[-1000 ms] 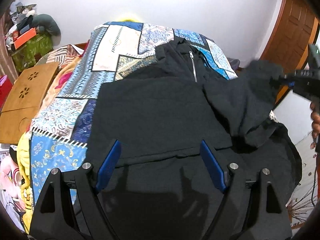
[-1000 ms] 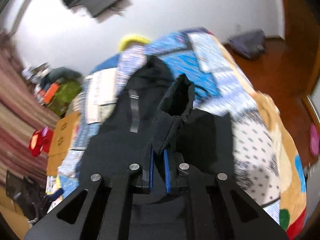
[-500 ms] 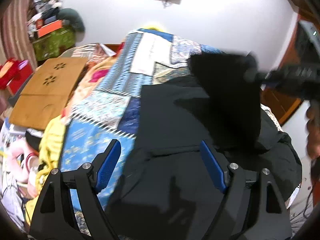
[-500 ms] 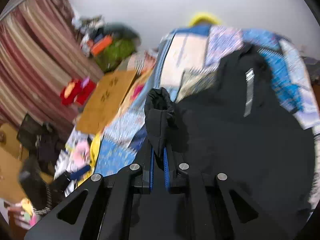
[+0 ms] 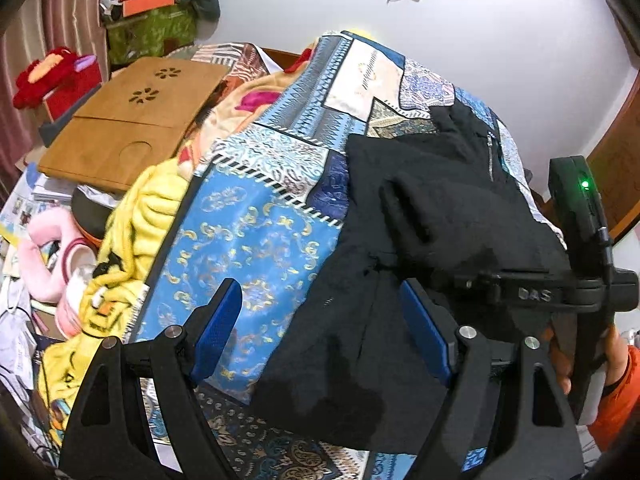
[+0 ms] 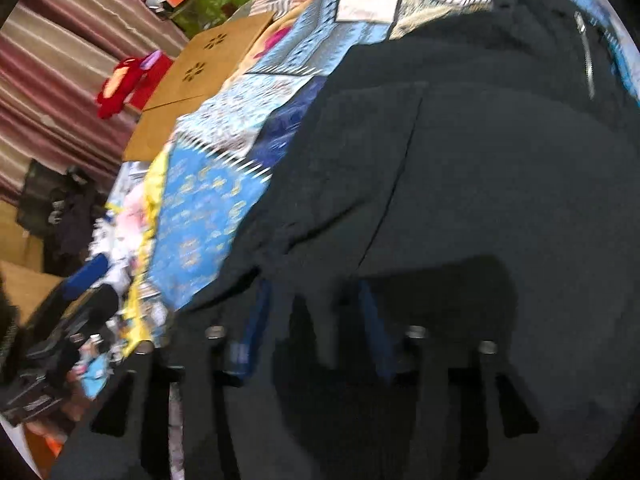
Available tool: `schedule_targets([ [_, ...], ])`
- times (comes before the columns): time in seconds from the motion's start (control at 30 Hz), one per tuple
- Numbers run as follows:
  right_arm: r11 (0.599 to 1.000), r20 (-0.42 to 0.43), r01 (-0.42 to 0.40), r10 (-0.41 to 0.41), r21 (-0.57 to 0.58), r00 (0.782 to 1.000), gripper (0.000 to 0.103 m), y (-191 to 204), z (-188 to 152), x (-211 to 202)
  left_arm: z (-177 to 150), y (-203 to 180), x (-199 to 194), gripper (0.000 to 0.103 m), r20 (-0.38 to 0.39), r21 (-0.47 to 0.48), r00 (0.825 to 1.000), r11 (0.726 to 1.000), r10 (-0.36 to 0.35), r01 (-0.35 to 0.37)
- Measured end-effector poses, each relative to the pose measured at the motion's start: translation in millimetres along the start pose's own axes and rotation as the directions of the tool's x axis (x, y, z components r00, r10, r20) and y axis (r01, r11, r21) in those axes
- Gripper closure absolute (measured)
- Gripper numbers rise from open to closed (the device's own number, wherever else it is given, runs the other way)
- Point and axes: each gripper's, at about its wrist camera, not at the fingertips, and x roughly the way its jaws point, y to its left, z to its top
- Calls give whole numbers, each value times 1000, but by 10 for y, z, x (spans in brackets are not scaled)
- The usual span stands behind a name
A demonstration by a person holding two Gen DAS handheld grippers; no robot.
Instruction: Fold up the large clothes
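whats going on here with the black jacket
A person is folding a black jacket on a patterned bedspread, a gripper in each hand. The right gripper has just been opening, with a fold of the jacket between its fingers, seemingly letting go of the sleeve laid across the body. The left gripper hovers open over the near hem.

White wall point(image 5: 500, 40), striped curtain point(image 6: 60, 60), patchwork-covered bed point(image 5: 260, 216)

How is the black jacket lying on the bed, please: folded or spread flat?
Partly folded: one sleeve lies across the black jacket; the hem remains spread.
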Motion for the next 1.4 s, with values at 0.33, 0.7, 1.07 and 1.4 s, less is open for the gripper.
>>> schedule_targets([
  [0.33, 986, 214, 157, -141, -59, 967, 52, -232, -243, -910, 53, -381, 320, 23, -60, -16, 987, 989, -148, 148],
  [0.7, 924, 296, 241, -329, 298, 897, 50, -1618, -746, -1764, 137, -672, 1136, 72, -215, -150, 957, 974, -197, 167],
  [1.07, 847, 332, 217, -408, 486, 850, 50, -2310, -1017, -2300, 825, -1135, 583, 86, 35, -3, 994, 995, -101, 101],
  [1.4, 875, 297, 251, -390, 413, 872, 50, -2311, -914, -2076, 1349, -1448, 461, 86, 165, 195, 985, 980, -56, 23],
])
